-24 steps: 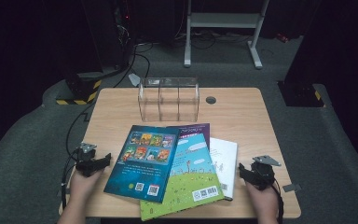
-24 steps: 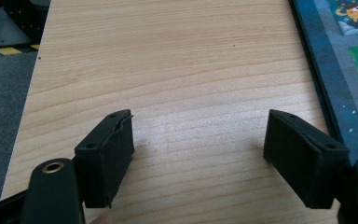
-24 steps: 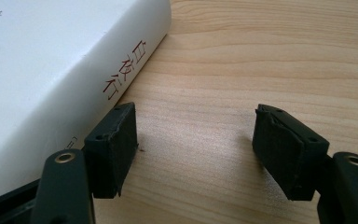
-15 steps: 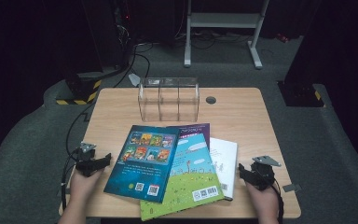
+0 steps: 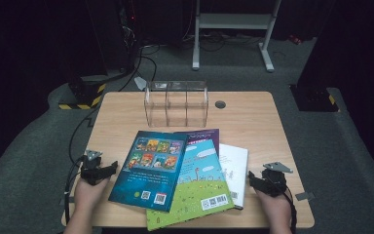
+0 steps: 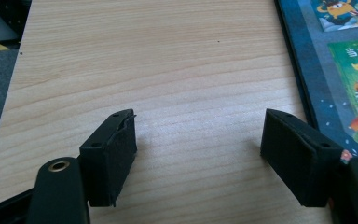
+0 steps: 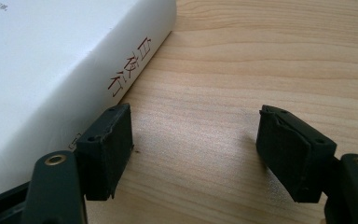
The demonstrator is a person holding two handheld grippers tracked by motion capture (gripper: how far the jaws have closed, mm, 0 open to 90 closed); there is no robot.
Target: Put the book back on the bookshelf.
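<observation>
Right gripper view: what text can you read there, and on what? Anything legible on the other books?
"白夜行", red, down the spine of the white book.
Teal book: large white characters on its green panel, cut off at the frame edge, unreadable.
Green book: title and barcode digits too small to read.

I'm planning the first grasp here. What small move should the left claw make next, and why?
Probably slide the left claw toward the dark blue book, the top of the overlapping pile: it stands open over bare table, holding nothing, with that book's edge just beside it.
</observation>
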